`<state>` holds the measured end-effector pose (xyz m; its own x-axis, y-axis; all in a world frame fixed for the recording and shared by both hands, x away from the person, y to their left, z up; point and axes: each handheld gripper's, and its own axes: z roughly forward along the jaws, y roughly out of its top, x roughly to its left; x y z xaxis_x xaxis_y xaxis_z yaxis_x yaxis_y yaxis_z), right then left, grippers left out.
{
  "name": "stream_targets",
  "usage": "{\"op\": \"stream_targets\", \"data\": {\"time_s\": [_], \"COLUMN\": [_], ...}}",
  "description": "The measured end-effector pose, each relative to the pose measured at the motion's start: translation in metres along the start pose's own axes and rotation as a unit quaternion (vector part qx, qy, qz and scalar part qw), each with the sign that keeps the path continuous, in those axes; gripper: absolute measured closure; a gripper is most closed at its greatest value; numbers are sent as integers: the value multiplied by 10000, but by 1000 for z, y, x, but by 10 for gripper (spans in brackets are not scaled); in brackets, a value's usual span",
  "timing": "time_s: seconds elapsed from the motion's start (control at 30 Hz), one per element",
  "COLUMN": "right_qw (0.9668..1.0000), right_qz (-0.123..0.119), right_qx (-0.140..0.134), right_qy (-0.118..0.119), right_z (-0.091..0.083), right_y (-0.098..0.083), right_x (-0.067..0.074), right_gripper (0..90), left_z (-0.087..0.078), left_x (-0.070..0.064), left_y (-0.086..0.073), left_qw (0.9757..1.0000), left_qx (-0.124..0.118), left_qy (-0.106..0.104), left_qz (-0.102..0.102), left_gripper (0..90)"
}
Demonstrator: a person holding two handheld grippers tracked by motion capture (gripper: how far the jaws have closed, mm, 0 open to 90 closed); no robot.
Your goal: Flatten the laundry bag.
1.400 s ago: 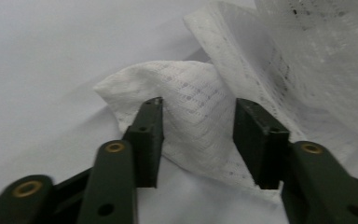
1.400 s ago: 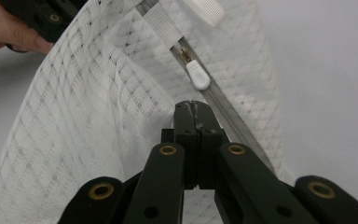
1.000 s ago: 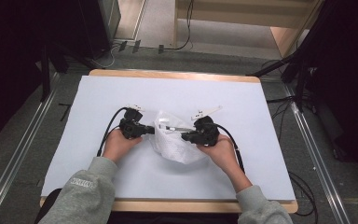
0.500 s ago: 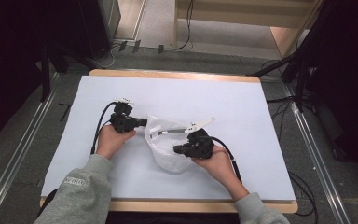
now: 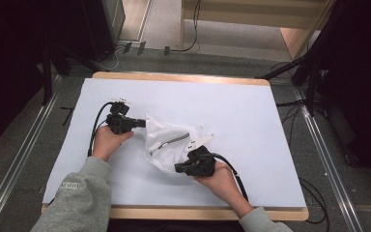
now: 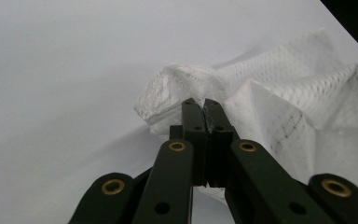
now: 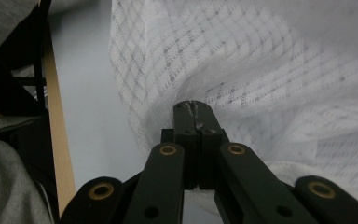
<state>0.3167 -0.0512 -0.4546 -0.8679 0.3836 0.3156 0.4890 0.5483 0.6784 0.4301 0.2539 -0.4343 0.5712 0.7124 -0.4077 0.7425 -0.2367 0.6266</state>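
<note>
Both clamped on mesh bag: left hand-held gripper far corner, right hand-held gripper near edge. Mid-turn on bench; next, lay flat.

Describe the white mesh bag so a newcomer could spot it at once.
Start at the table with its pale blue-white top. Near its middle, between the left gripper and right gripper, lies the crumpled mesh bag. It alone is netted white fabric, crossed by a grey zip.

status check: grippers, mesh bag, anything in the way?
Left gripper and right gripper both shut on white mesh bag. Bag bunched on table. Nothing in the way.
</note>
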Motion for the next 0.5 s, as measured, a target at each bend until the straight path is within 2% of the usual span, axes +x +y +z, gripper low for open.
{"op": "stream_targets", "data": {"time_s": [0.17, 0.37, 0.5], "right_qw": [9999, 9995, 9993], "right_qz": [-9, 7, 63], "right_qx": [130, 323, 368], "right_qy": [47, 60, 42], "right_z": [6, 13, 12], "right_y": [-8, -14, -16], "right_x": [4, 8, 8], "right_gripper": [900, 900, 900], "left_z": [-3, -6, -6], "left_x": [10, 18, 20], "left_y": [1, 4, 4], "left_qw": [9999, 9998, 9997], "left_qx": [-56, -74, -84], "left_qy": [15, 32, 22], "left_qz": [-149, -190, -248], "left_gripper": [900, 897, 840]}}
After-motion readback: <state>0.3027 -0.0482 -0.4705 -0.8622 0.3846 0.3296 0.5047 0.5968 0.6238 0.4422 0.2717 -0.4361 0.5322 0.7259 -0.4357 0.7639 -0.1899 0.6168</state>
